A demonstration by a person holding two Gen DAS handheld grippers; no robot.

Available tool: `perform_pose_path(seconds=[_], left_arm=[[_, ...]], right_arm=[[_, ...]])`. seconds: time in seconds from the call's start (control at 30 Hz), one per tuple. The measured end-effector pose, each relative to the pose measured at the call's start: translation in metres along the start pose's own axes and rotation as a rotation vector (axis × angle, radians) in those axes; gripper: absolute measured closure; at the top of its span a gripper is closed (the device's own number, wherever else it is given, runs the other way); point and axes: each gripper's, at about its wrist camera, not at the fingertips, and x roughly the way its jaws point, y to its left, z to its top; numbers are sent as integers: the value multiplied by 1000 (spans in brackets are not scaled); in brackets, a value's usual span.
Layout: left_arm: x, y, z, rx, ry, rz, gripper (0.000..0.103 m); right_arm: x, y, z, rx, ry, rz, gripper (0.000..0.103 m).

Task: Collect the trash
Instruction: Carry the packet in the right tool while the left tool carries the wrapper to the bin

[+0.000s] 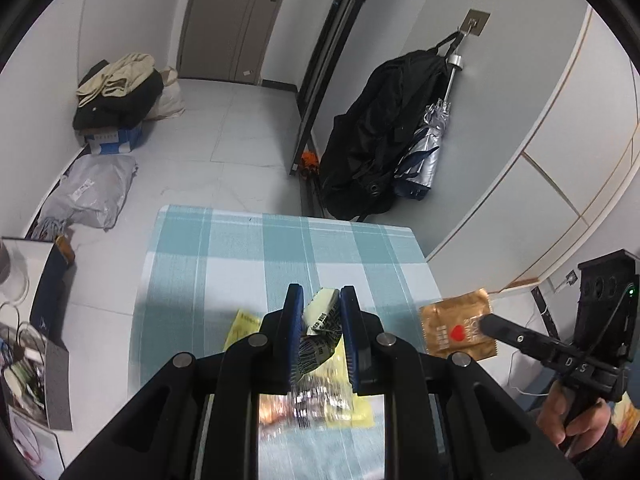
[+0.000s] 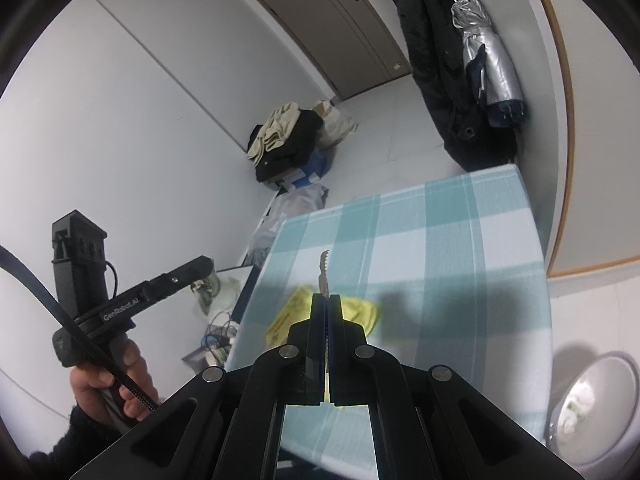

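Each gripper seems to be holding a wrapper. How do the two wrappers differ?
The left gripper holds a crumpled wrapper with black print and a shiny inside; the right gripper holds a gold wrapper with a red heart, flat. The crumpled wrapper bulges and keeps its fingers apart; the gold wrapper is thin and edge-on from the right wrist, its fingers almost touching. Both are held above the checked tablecloth.

A wrapper (image 1: 238,330) lies on the table (image 1: 224,264); clothes (image 1: 116,92) sit on a box (image 1: 114,140) behind.
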Motion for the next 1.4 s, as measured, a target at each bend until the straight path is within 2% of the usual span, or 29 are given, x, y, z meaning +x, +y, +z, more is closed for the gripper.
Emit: perform_pose_path(seconds=[0.13, 0.3, 0.57, 0.77, 0.9, 1.1, 1.27, 1.4], left_arm=[[-21, -1, -9, -34, -38, -6, 89], [-46, -10, -15, -27, -88, -5, 89], [-64, -39, -19, 21, -130, -39, 89], [-67, -68, -19, 80, -141, -75, 89], [-62, -90, -19, 117, -129, -107, 89], [-47, -137, -21, 189, -102, -181, 89], [-26, -176, -24, 229, -52, -257, 89], [-4, -201, -28, 241, 5, -313, 89]], right_arm=[[-10, 12, -18, -18, 4, 7, 103], [-29, 23, -34, -20, -8, 25, 103], [-76, 40, -46, -40, -61, 76, 103], [-124, 37, -47, -34, -147, 79, 103], [-160, 23, -48, -12, -214, 61, 103], [-206, -9, -52, 25, -295, -21, 103], [-241, -50, -63, 88, -350, -110, 103], [-257, -89, -72, 162, -360, -169, 103]])
